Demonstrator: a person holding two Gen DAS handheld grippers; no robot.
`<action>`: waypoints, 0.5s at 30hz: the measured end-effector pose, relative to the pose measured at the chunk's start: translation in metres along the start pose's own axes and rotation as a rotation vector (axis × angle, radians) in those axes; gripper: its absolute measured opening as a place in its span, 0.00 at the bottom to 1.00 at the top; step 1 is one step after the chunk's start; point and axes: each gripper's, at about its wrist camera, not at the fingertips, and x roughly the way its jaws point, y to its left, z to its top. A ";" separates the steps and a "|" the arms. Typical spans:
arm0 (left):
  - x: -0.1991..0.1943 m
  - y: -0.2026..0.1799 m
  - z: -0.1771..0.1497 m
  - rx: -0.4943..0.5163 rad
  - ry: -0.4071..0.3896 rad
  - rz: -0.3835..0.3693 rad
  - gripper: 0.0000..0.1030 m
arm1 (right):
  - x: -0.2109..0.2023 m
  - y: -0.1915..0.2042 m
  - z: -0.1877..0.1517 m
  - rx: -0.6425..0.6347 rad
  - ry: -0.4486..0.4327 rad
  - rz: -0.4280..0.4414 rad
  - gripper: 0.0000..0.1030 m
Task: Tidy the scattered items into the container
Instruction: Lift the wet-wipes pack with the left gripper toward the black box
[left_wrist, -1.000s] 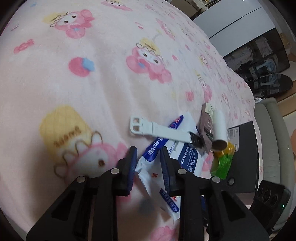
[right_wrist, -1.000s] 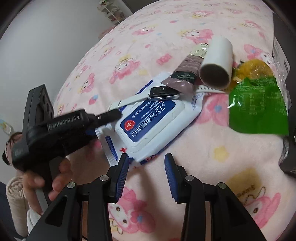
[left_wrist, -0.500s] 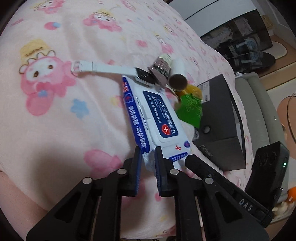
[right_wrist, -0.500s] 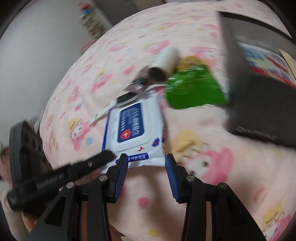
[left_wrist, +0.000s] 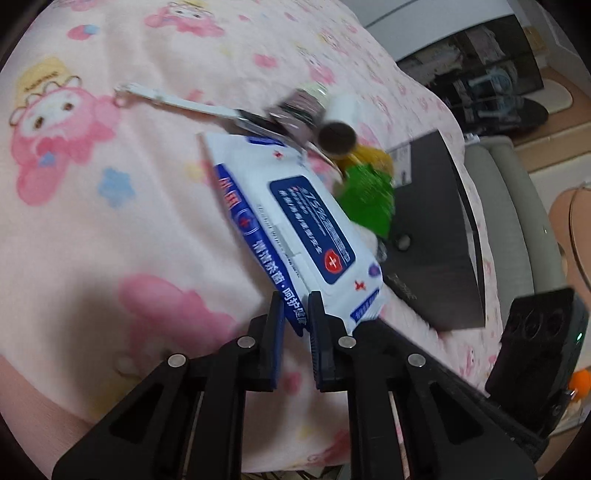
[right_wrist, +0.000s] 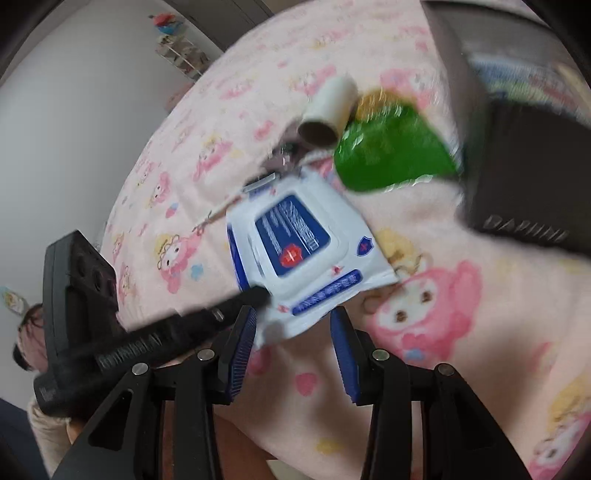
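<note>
One "75%" wipes pack (left_wrist: 295, 221) pinched by L fingers (left_wrist: 277, 317); R fingers (right_wrist: 242, 347) spread apart.

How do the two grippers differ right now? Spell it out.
The left gripper is shut on a corner of the wipes pack; the right gripper is open and holds nothing. The left gripper's pads press the pack's edge; the right gripper's fingers stand wide apart, with the pack's near edge just ahead of them. Both have black arms with blue pads and point toward the same pack on the pink blanket.
</note>
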 end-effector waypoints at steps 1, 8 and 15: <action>0.002 -0.004 -0.005 0.003 0.008 -0.009 0.11 | -0.006 -0.002 0.000 0.001 -0.010 -0.013 0.37; 0.012 -0.029 -0.032 0.085 0.076 -0.011 0.17 | -0.035 -0.039 -0.014 0.077 -0.035 -0.067 0.37; -0.029 -0.018 0.009 0.147 -0.123 0.100 0.26 | -0.054 -0.053 -0.017 0.107 -0.086 -0.061 0.36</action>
